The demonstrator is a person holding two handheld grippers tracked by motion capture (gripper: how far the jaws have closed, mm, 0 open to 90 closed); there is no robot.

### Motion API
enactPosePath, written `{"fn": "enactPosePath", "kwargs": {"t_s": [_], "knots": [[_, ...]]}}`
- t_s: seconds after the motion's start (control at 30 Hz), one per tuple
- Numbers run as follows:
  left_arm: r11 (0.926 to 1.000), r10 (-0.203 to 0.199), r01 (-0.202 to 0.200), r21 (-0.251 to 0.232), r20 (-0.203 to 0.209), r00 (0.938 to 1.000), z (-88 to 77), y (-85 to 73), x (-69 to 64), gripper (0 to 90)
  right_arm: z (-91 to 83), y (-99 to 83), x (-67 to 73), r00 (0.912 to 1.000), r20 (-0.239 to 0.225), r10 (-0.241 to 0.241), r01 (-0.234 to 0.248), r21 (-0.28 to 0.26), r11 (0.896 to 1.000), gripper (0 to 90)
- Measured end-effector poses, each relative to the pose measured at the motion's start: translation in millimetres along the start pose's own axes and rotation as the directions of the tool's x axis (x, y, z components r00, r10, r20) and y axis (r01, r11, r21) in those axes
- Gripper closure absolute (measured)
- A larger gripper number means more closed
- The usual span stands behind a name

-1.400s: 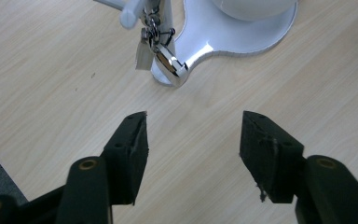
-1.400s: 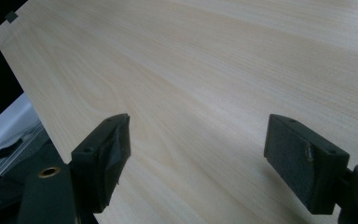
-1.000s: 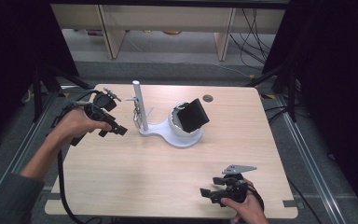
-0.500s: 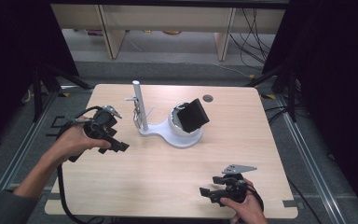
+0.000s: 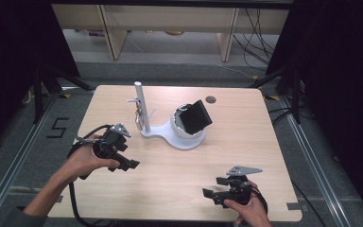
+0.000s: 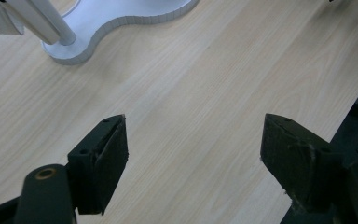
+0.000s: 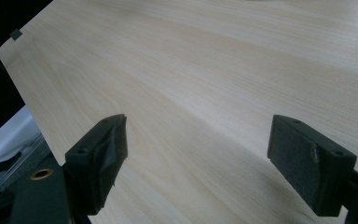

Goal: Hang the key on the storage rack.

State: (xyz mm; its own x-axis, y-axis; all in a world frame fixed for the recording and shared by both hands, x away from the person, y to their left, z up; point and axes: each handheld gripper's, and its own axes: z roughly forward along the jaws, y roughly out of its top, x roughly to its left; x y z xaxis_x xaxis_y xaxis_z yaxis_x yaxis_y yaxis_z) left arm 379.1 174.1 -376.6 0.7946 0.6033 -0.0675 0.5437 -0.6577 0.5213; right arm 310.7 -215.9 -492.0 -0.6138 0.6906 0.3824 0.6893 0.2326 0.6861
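A white stand [image 5: 172, 136] sits mid-table with an upright post [image 5: 139, 101]; a small metal piece [image 5: 137, 120] hangs from the post. A black boxy object [image 5: 195, 116] leans in the stand's round white cup. My left gripper [image 5: 128, 158] is held low over the table, left of and in front of the stand, open with nothing between its jaws. In the left gripper view the gripper [image 6: 193, 135] spans bare wood, with the stand's base [image 6: 121, 18] and post [image 6: 42, 21] ahead. My right gripper [image 5: 212, 187] rests near the front right edge, open; the right gripper [image 7: 198, 135] holds nothing.
The wooden table [image 5: 246, 142] has a dark round grommet [image 5: 211, 99] near its back edge. Black frame legs and cables stand on the floor around it, with shelving behind. The table's corner [image 7: 14, 42] lies ahead of my right gripper.
My left gripper has moved from beside the post toward the person and down, closer to the tabletop. The right gripper has stayed still.
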Motion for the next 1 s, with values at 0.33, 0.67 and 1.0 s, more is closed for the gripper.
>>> {"fn": "enactPosePath", "kwargs": {"t_s": [0.33, 0.67, 1.0], "knots": [[0.9988, 0.032, -0.031, -0.037, 0.010, 0.9994, 15.7, -18.3, -16.3, 21.8, -0.2, 0.3, 1.0, 1.0000, -0.006, -0.005, 0.005, 0.000, 1.000, 20.7], [0.9952, 0.037, -0.037, -0.090, 0.006, 0.9993, 26.5, -37.4, -30.0, 21.0, -1.1, 0.6, 2.1, 1.0000, 0.007, -0.006, 0.006, 0.018, 1.000, 20.8], [0.9921, 0.062, -0.060, -0.110, 0.012, 0.9980, 39.3, -56.6, -39.5, 20.4, 0.5, 0.0, 2.2, 0.9999, -0.002, -0.012, 0.012, 0.007, 1.000, 20.8]]}}
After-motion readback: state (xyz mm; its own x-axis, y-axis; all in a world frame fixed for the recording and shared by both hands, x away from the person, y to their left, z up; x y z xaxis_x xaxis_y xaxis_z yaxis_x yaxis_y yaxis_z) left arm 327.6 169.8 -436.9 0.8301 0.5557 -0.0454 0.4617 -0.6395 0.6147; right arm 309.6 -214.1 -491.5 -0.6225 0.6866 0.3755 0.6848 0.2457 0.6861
